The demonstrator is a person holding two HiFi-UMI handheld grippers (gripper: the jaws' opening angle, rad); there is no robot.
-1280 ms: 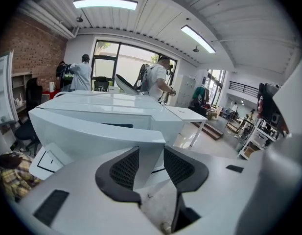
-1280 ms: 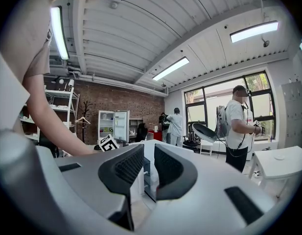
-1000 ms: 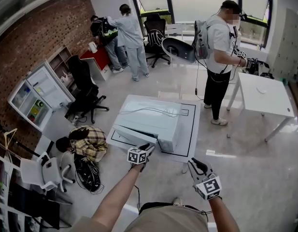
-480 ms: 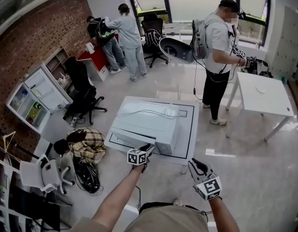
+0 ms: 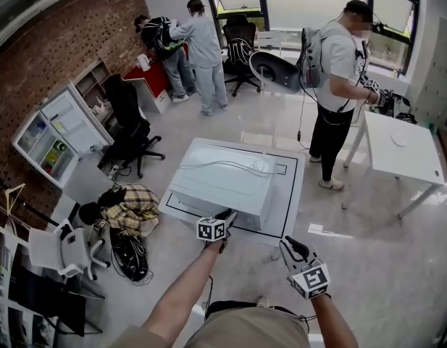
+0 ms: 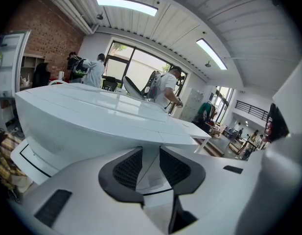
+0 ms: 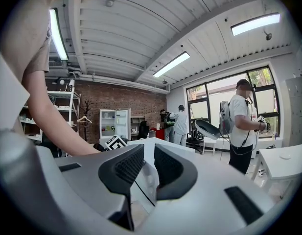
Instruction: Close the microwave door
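A white microwave sits on a low white table marked with a black rectangle. My left gripper is at the microwave's near front corner. In the left gripper view the jaws are closing with a gap left between the pads. The microwave's white corner edge lies just beyond them, and nothing is pressed. My right gripper hangs to the right, off the table, with a narrow gap and nothing held. Whether the door is fully closed I cannot tell.
A person stands behind the table beside a white desk. A black office chair, an open white fridge and a bag under plaid cloth are at the left. Two people stand at the far wall.
My left gripper has edged a little along the microwave's front corner. The right gripper has stayed where it was.
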